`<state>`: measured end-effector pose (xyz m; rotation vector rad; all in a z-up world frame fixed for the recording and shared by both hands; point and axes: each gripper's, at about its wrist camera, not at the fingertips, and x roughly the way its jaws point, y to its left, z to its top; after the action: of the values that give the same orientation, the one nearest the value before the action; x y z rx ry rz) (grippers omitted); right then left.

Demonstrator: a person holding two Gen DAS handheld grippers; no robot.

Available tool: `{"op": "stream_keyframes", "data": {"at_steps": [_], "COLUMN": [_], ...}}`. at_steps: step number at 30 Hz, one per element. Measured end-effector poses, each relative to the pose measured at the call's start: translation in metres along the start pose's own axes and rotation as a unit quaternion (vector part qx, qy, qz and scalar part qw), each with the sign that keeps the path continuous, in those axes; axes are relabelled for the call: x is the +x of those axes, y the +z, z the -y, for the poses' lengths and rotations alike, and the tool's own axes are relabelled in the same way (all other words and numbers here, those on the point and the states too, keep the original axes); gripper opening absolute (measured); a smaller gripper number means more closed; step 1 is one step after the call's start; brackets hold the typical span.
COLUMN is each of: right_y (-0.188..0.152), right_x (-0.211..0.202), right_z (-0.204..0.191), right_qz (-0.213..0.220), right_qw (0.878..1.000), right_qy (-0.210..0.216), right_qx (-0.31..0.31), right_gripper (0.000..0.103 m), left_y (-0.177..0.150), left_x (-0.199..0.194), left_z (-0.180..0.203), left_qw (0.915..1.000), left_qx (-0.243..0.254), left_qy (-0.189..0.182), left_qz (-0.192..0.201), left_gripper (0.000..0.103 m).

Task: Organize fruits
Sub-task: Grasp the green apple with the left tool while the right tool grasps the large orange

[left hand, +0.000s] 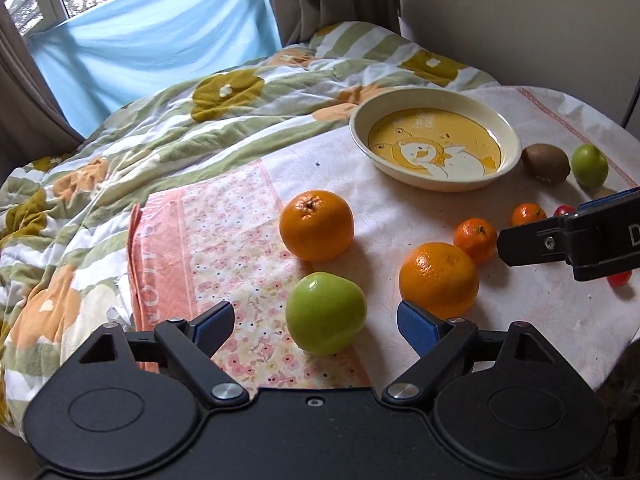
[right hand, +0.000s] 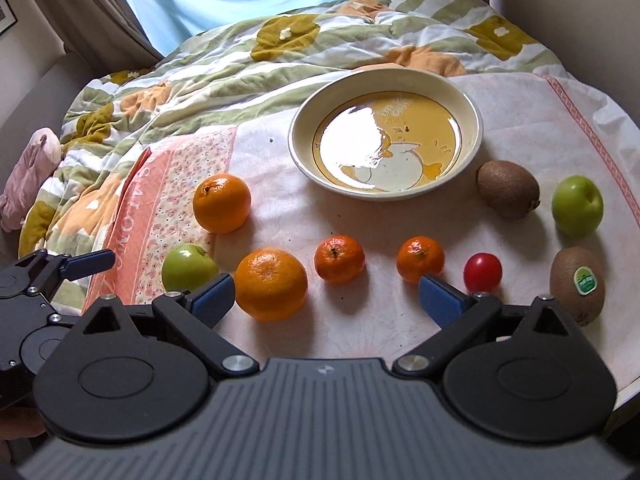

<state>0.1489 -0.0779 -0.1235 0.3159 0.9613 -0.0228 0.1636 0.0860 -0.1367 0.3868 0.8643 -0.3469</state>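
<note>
An empty cream plate (right hand: 472,114) with a yellow bear picture stands at the back of the table; it also shows in the left wrist view (left hand: 360,120). Fruit lies loose in front: two oranges (right hand: 222,203) (right hand: 271,285), two mandarins (right hand: 339,259) (right hand: 420,259), a small red fruit (right hand: 483,272), two kiwis (right hand: 507,189) (right hand: 577,286), two green apples (right hand: 577,205) (right hand: 188,268). My left gripper (left hand: 316,322) is open with a green apple (left hand: 326,313) between its fingers, untouched. My right gripper (right hand: 326,294) is open and empty, in front of the mandarins.
A floral cloth (left hand: 224,248) covers the table's left part. A striped quilt (left hand: 160,132) lies behind the table, with curtains and a window beyond. The table's edge (right hand: 624,392) runs close on the right.
</note>
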Motion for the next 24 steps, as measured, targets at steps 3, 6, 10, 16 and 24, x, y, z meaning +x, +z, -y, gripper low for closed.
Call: {"op": "stream_keyframes", "data": {"at_steps": [3,6,10,16,24], "right_y": [-0.001,-0.002,-0.003,-0.005,-0.003], "right_x": [0.014,0.025,0.035,0.051,0.067], "right_z": [-0.007,-0.012,-0.019,-0.024,-0.034], "right_qz": [-0.01,-0.017,-0.023,-0.03,-0.04], "right_qw": [1.0,0.999,0.998,0.997,0.997], "right_qy": [-0.005,-0.005,-0.008,-0.01,-0.005], "right_qx": [0.025,0.044,0.057,0.075,0.072], "right_gripper": [0.103,0.103,0.103,0.103,0.097], "left_y": [-0.001,0.0,0.001,-0.001,-0.004], "left_x": [0.02,0.031,0.04,0.052,0.05], "left_z": [-0.004,-0.006,-0.011,-0.016,-0.021], "left_qw": [0.9996,0.9989,0.9978,0.9959,0.9949], "left_qx": [0.012,0.022,0.025,0.019,0.012], "left_qy": [-0.022,-0.037,-0.058,-0.081,-0.096], "left_qz": [-0.013,-0.019,-0.021,-0.033,-0.029], "left_gripper": [0.087,0.082,0.079,0.061,0.061]}}
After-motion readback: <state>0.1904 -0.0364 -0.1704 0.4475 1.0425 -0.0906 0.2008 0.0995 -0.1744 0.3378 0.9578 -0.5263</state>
